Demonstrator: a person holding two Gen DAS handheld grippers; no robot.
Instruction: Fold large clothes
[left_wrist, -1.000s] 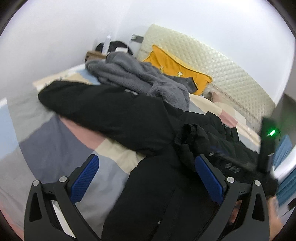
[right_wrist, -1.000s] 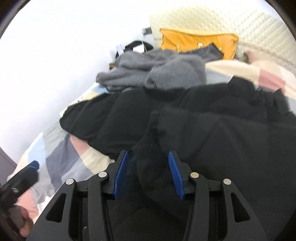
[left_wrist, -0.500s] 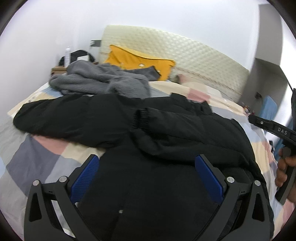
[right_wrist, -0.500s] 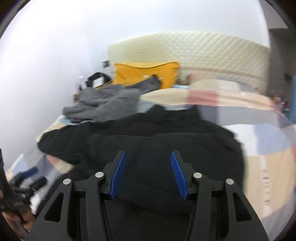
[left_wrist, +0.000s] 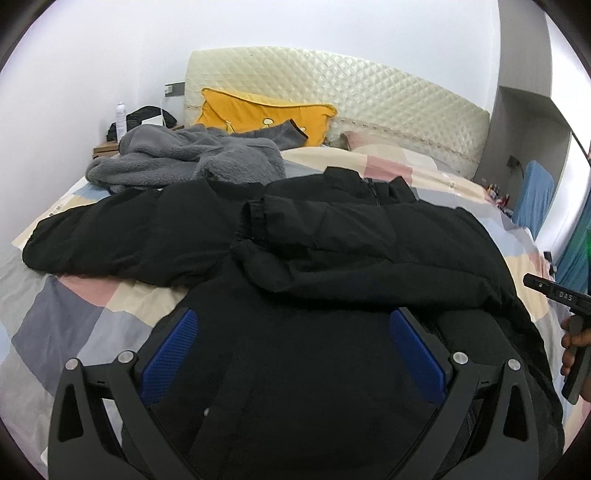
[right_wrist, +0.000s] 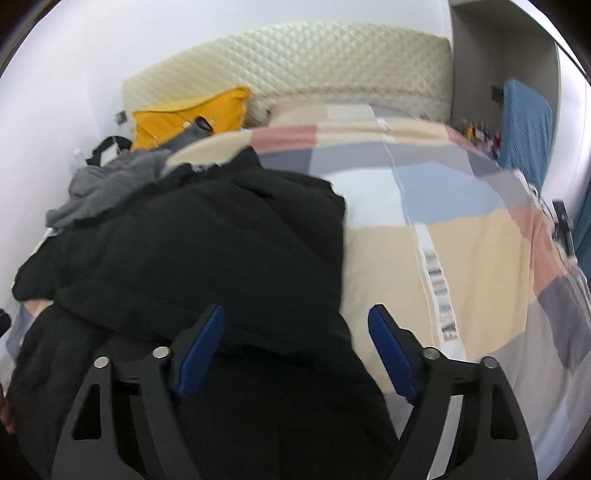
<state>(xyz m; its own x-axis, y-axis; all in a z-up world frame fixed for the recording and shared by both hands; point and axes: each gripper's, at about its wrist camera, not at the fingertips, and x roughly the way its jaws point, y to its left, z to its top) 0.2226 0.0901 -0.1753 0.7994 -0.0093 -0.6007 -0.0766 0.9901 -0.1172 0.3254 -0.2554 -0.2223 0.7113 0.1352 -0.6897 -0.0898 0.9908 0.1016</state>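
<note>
A large black jacket (left_wrist: 332, 258) lies spread on the patchwork bed (left_wrist: 74, 317). Its right sleeve is folded across the chest, the cuff (left_wrist: 255, 218) near the middle, and its left sleeve (left_wrist: 103, 240) stretches out to the left. My left gripper (left_wrist: 291, 343) is open and empty, just above the jacket's lower body. My right gripper (right_wrist: 295, 332) is open and empty over the jacket's (right_wrist: 207, 258) right edge. The right gripper's body also shows at the right edge of the left wrist view (left_wrist: 561, 295).
A grey fleece garment (left_wrist: 184, 158) lies heaped behind the jacket. A yellow pillow (left_wrist: 258, 114) leans on the cream quilted headboard (left_wrist: 351, 92). A nightstand with a bottle (left_wrist: 120, 118) stands at the far left. Bare bedspread (right_wrist: 461, 221) lies to the jacket's right.
My right gripper let go of the black sleeve, opened wider and swung right toward the jacket's edge. The sleeve now lies across the chest. My left gripper's view swung to face the headboard.
</note>
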